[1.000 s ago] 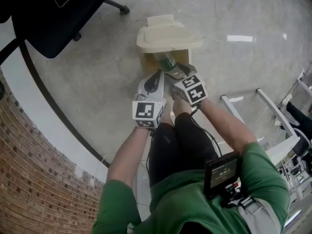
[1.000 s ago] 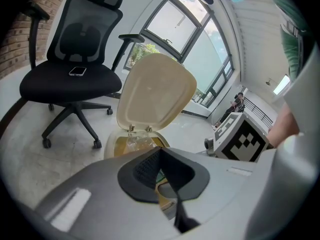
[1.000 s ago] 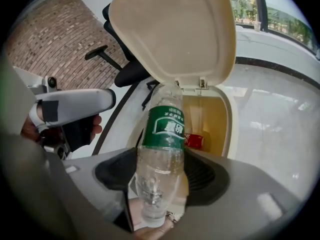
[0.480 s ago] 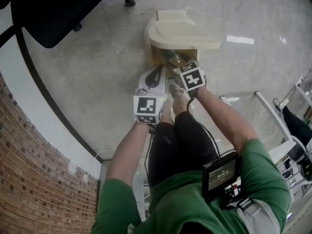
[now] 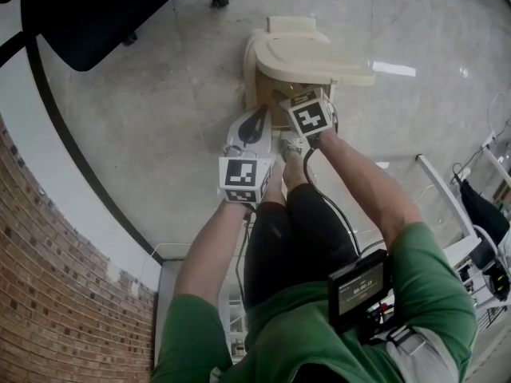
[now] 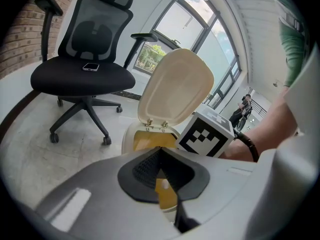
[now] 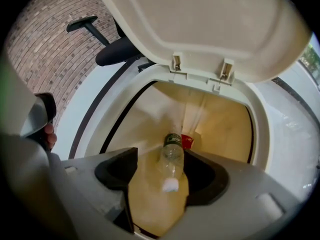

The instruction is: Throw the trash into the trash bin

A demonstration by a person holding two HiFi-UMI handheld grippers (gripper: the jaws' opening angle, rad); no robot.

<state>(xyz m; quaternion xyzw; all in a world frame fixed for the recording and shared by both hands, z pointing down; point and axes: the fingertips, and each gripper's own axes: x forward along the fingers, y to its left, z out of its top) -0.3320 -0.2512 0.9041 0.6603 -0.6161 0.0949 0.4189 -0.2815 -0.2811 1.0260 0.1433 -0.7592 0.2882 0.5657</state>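
Two grippers are up; what is the left gripper doing?

— Nothing with the trash, it seems. Its jaws are closed on themselves, tips meeting, with nothing pinched between them. It hangs just short of the trash bin, and an office chair stands well off to its left.

And the bin?

— Its lid is tipped up, so the mouth is free. The head view shows the other gripper's marker cube right over that mouth.

So the right gripper has the work?

— Yes. Its jaws are spread wide. A clear plastic bottle lies between them in its own view, white cap toward the camera, dark-labelled end pointing down into the yellow inside. There is open space between the bottle and the left jaw. It looks close to the right jaw, but whether it touches cannot be told.

Which step is that?

— By the look of it, the drop itself. The bottle sits within the rim's outline, above a small red scrap at the bottom, and neither jaw seems to clamp it.

What does the next move call for?

— Probably only drawing the right gripper up and back without knocking the lid, then letting the lid close.
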